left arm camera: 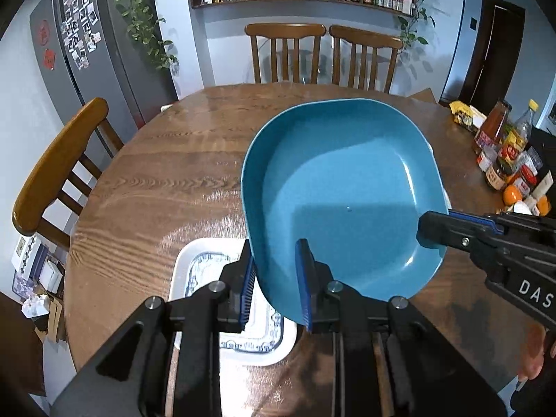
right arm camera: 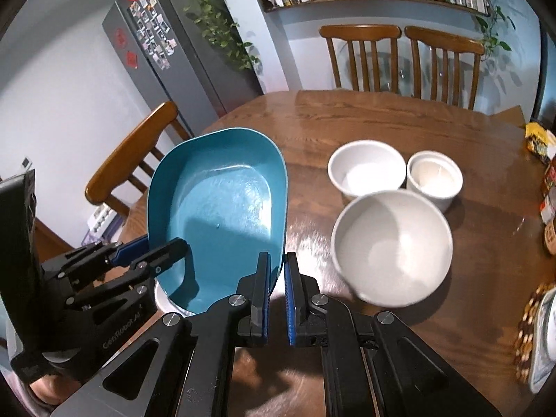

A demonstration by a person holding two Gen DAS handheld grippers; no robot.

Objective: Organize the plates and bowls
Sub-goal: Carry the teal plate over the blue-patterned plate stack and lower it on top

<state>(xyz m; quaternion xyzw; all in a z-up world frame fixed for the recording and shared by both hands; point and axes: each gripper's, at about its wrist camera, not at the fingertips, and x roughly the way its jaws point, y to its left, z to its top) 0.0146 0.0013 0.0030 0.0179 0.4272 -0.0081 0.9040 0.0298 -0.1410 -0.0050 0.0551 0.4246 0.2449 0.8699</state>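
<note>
A blue rounded-square plate (left arm camera: 333, 180) hangs tilted above the wooden table (left arm camera: 156, 173), held by both grippers. My left gripper (left arm camera: 276, 267) is shut on its near rim. My right gripper (left arm camera: 425, 226) clamps the rim at the plate's right side. In the right wrist view the blue plate (right arm camera: 215, 208) stands at the left, with my right gripper (right arm camera: 277, 260) shut on its edge and the left gripper (right arm camera: 156, 248) pinching its other edge. Beneath it lies a white rectangular plate with a blue pattern (left arm camera: 208, 260). Three white bowls (right arm camera: 392, 246), (right arm camera: 366, 168), (right arm camera: 434, 177) sit together on the table (right arm camera: 347, 118).
Jars, bottles and oranges (left arm camera: 507, 160) crowd the table's right edge. Two wooden chairs (left arm camera: 323, 52) stand at the far side and another chair (left arm camera: 59, 163) at the left. A grey fridge (left arm camera: 87, 52) is behind it. A patterned dish (right arm camera: 542, 333) pokes in at the right.
</note>
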